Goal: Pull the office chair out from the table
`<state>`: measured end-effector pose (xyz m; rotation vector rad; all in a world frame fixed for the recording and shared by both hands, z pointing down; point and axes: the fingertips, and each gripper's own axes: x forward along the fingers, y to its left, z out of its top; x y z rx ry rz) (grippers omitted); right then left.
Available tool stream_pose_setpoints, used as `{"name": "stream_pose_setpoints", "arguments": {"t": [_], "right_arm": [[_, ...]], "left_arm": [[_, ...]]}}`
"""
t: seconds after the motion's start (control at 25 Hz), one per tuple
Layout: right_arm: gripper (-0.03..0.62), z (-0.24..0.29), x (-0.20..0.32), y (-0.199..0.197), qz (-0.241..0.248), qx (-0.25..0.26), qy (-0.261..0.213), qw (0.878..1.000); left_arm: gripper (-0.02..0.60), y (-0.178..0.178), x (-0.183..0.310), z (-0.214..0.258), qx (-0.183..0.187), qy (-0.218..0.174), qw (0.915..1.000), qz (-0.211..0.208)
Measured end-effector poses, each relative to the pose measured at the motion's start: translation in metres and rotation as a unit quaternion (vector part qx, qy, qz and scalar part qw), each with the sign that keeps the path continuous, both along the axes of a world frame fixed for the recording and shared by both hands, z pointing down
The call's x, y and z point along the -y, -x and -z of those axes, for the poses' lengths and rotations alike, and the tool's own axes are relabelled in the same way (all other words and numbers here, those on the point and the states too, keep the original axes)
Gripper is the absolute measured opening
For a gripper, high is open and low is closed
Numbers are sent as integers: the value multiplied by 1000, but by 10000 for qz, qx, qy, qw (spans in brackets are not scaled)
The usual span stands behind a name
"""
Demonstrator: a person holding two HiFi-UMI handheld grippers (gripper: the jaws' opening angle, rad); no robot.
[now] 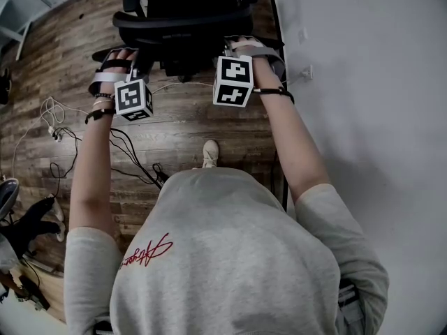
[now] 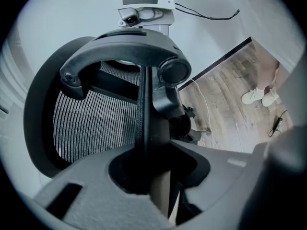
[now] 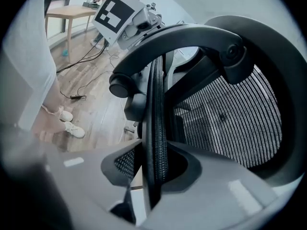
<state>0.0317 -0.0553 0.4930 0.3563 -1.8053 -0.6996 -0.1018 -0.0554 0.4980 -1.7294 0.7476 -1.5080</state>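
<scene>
The black office chair (image 1: 185, 16) stands at the top of the head view, its mesh back toward me. My left gripper (image 1: 129, 56) is shut on the left edge of the backrest, and my right gripper (image 1: 239, 47) is shut on the right edge. In the left gripper view the backrest's edge (image 2: 144, 109) runs down between the jaws of the left gripper (image 2: 153, 176), with the mesh (image 2: 91, 123) to the left. In the right gripper view the padded edge (image 3: 156, 109) sits between the jaws of the right gripper (image 3: 153, 176), beneath the curved headrest bar (image 3: 192, 37).
A white wall (image 1: 363, 82) with sockets rises right of the chair. Cables (image 1: 126, 152) trail over the wooden floor (image 1: 174, 117) to my left. My shoe (image 1: 209, 152) is behind the chair. Dark gear (image 1: 28, 229) lies at lower left. A small wooden table (image 3: 72, 11) stands far off.
</scene>
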Motion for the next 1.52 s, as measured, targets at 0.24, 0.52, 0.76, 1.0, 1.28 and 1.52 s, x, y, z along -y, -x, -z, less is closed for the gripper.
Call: {"name": "stream_pose_setpoints", "arguments": {"t": [0.24, 0.52, 0.76, 1.0, 1.28, 1.52], "right_arm": [[101, 2, 3, 1, 60, 0, -223, 9997], [138, -3, -2, 1, 214, -82, -416, 9989], [183, -6, -7, 0, 218, -160, -143, 9995], [216, -6, -12, 0, 79, -164, 280, 9994], [227, -6, -11, 0, 79, -167, 285, 9994], [238, 6, -15, 4, 32, 103, 168, 9998]], "left_arm": [[98, 1, 3, 0, 14, -42, 10000, 5], [169, 1, -5, -9, 94, 302, 9995, -51], [246, 1, -11, -15, 118, 658, 9977, -63], [272, 2, -17, -15, 112, 1015, 9948, -45], [285, -4, -17, -8, -35, 944, 9954, -148], [296, -10, -22, 7, -244, 713, 9970, -192]]}}
